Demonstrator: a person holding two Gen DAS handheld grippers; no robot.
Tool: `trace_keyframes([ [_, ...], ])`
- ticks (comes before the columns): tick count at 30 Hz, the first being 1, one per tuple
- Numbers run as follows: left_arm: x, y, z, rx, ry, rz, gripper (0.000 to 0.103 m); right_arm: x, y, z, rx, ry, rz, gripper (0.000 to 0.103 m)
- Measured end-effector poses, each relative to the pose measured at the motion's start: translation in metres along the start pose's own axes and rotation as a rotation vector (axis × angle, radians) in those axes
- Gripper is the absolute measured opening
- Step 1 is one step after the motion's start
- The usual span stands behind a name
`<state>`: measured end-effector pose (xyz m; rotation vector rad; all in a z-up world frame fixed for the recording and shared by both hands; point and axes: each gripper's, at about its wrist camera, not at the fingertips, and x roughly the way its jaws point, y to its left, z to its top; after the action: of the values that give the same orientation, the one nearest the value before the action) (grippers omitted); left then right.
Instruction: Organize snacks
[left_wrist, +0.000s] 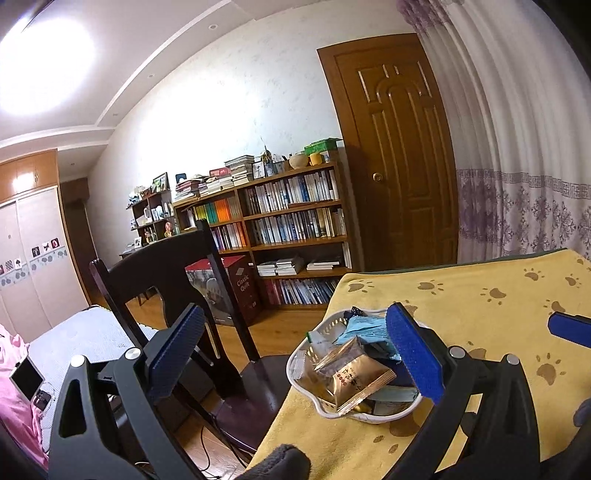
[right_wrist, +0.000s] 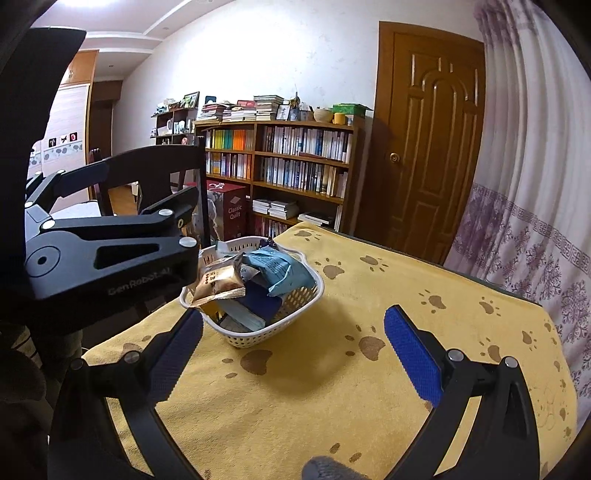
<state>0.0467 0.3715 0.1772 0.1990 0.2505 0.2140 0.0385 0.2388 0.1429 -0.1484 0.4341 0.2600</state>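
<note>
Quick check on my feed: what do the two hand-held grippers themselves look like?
Both match: the left hand-held gripper and right hand-held gripper have black frames with silver rivets and blue textured pads. The left body carries pale "GenRobot.AI" lettering.

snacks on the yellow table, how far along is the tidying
Done: the snack packets, including a gold packet and a light blue packet, sit piled in the white basket. The yellow cloth around it shows no loose packets. In hand: nothing; the left tongs and right tongs are both open and empty. Left: seemingly little, perhaps only neatening the pile.
</note>
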Motion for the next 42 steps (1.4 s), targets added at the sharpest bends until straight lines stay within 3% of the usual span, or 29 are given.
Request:
trace_keyframes([
  [20,0.0015,0.0003,-0.0003,0.022,0.004,0.009,0.1,-0.0049,0.0036,0.0031,-0.025,-0.041,-0.069,0.098],
  [42,0.0009,-0.001,-0.0006,0.028,0.002,0.006,0.1,-0.0052,0.0054,0.0016,-0.044,-0.044,-0.087,0.098],
])
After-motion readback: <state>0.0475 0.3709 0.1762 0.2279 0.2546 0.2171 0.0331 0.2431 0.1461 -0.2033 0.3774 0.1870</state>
